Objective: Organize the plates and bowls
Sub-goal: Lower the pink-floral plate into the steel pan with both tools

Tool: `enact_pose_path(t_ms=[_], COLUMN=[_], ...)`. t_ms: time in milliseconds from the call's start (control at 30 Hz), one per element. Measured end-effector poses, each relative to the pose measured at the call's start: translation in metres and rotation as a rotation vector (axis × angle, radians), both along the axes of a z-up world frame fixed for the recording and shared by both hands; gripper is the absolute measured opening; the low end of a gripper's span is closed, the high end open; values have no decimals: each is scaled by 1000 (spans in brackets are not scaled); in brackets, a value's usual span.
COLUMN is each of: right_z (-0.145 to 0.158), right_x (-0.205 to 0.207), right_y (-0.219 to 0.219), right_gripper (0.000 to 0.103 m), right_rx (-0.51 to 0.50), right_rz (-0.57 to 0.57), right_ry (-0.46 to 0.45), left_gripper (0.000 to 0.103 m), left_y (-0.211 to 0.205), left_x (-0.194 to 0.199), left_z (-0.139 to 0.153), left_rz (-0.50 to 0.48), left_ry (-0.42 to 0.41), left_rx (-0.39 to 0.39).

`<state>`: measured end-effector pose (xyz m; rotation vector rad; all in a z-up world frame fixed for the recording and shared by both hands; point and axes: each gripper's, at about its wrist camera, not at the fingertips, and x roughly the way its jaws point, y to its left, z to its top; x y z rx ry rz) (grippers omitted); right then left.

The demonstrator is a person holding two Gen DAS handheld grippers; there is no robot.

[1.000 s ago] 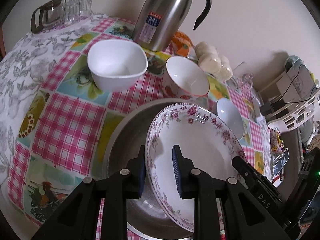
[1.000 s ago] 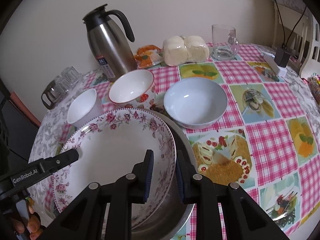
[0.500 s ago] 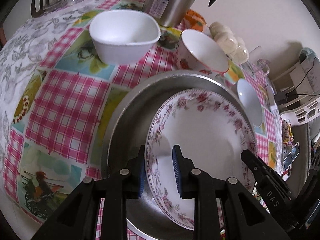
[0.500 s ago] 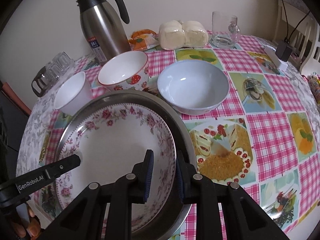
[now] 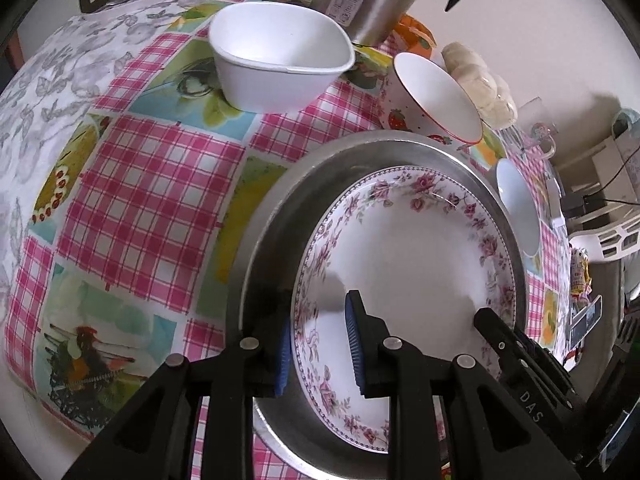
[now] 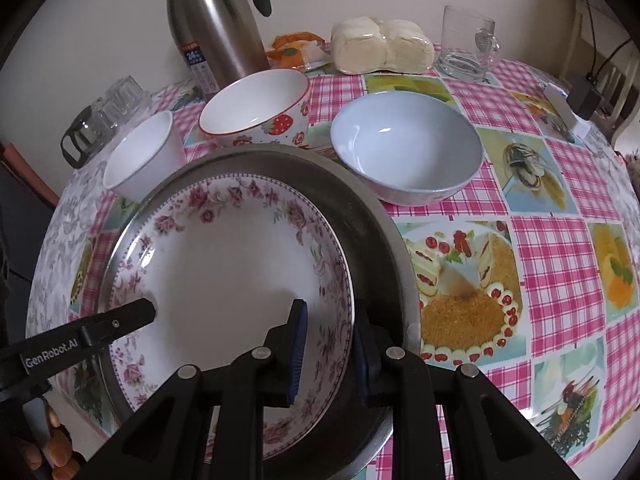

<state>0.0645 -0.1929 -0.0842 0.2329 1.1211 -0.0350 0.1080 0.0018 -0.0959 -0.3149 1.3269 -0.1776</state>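
Checked tablecloth (image 6: 540,240): bowls (image 6: 404,152) far, steel pan (image 6: 384,216) near. Plate (image 6: 224,276) in pan, rim pinched by left gripper (image 5: 318,344) and right gripper (image 6: 330,340). Best release: both sides lowered level, fingers opened together.

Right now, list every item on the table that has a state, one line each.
floral plate: inside the steel basin, gripped at opposite rims
steel basin: on the table, holding the plate
left gripper: jaws shut on the plate rim
right gripper: jaws shut on the plate rim
strawberry bowl: upright, empty
pale blue bowl: upright, empty
white square bowl: upright, empty
glass mug: upright, empty
thermos: upright, lid on
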Motion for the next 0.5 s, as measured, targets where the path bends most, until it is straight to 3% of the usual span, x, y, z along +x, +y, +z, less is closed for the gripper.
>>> enact_pose_path(t_ms=[500], right_z=[-5], right_x=[1], right_y=[7], right_gripper=[25], right_rx=[23], right_rz=[29], right_ry=[10], left_gripper=[25], left_y=[15], left_x=[-10], left_z=[8], left_rz=[37], left_ry=[3], left_rx=[18])
